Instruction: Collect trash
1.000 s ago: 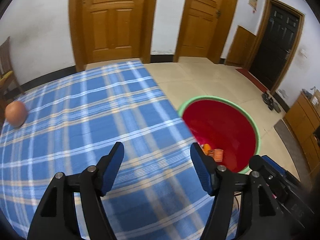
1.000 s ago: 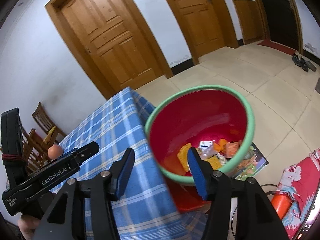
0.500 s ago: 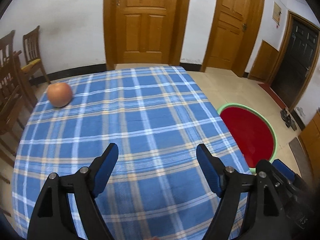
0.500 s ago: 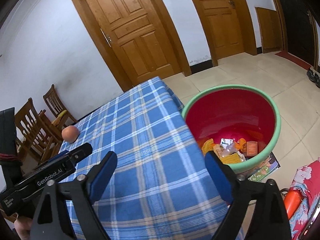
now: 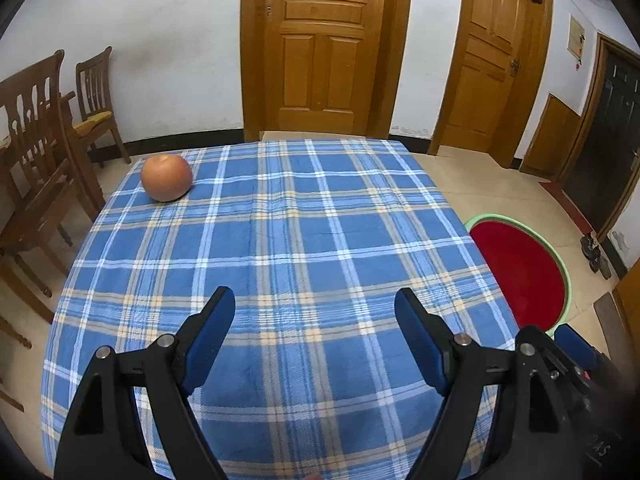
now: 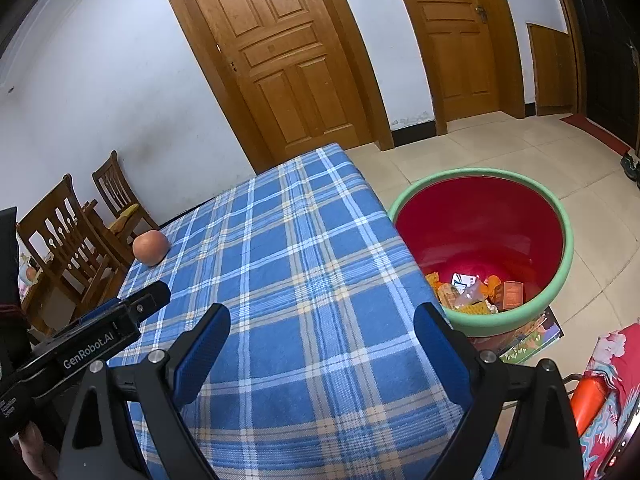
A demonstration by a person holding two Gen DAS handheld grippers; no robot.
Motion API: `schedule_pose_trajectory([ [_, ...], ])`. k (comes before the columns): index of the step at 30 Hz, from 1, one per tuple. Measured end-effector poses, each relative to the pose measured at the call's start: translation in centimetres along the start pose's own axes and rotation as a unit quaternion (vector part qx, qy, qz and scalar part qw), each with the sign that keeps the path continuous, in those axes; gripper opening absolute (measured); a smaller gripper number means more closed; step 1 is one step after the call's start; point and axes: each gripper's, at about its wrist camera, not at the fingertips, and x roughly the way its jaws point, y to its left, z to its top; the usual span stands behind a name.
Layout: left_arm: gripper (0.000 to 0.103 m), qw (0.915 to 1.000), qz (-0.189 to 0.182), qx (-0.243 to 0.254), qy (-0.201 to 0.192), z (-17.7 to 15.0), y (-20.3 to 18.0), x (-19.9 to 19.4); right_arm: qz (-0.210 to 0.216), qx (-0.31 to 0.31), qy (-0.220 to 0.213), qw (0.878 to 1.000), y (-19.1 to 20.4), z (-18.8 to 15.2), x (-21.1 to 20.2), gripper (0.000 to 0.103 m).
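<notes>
A red bin with a green rim stands on the floor at the table's right edge, with several wrappers and scraps of trash in its bottom. In the left wrist view only part of the bin shows. My left gripper hangs open over the blue plaid tablecloth, nothing between its fingers. My right gripper hovers above the cloth near the bin. Its jaws are opening and hold nothing. An orange round fruit sits at the table's far left corner.
Wooden chairs crowd the table's left side. Wooden doors line the far wall. A printed book lies under the bin, and a red floral cloth is at the lower right. The left gripper's body juts in from the left.
Both views have swung left, away from the bin and over the table. The jaws of both grippers have widened. The fruit and chairs have come further into view.
</notes>
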Motion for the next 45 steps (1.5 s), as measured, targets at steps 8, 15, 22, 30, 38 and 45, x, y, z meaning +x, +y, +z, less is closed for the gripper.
schedule_pose_trajectory([
  [8,0.081,0.9999,0.012,0.003,-0.01,-0.19,0.34,-0.25,0.0,-0.002,0.0,1.0,0.31,-0.1,0.07,0.095],
  [15,0.081,0.9999,0.012,0.003,-0.011,-0.24,0.38,-0.25,0.0,-0.003,-0.001,1.0,0.52,-0.2,0.07,0.095],
  [22,0.081,0.9999,0.012,-0.001,-0.011,-0.24,0.52,-0.35,0.001,-0.003,0.0,1.0,0.45,-0.18,0.08,0.095],
  [30,0.081,0.9999,0.012,-0.003,-0.01,-0.19,0.57,-0.41,0.0,-0.004,0.0,1.0,0.52,-0.19,0.07,0.095],
  [38,0.081,0.9999,0.012,-0.002,-0.01,-0.19,0.57,-0.39,0.0,-0.003,0.0,1.0,0.39,-0.17,0.06,0.095],
  [45,0.081,0.9999,0.011,-0.002,-0.011,-0.22,0.58,-0.41,0.0,-0.003,-0.001,1.0,0.35,-0.16,0.03,0.095],
])
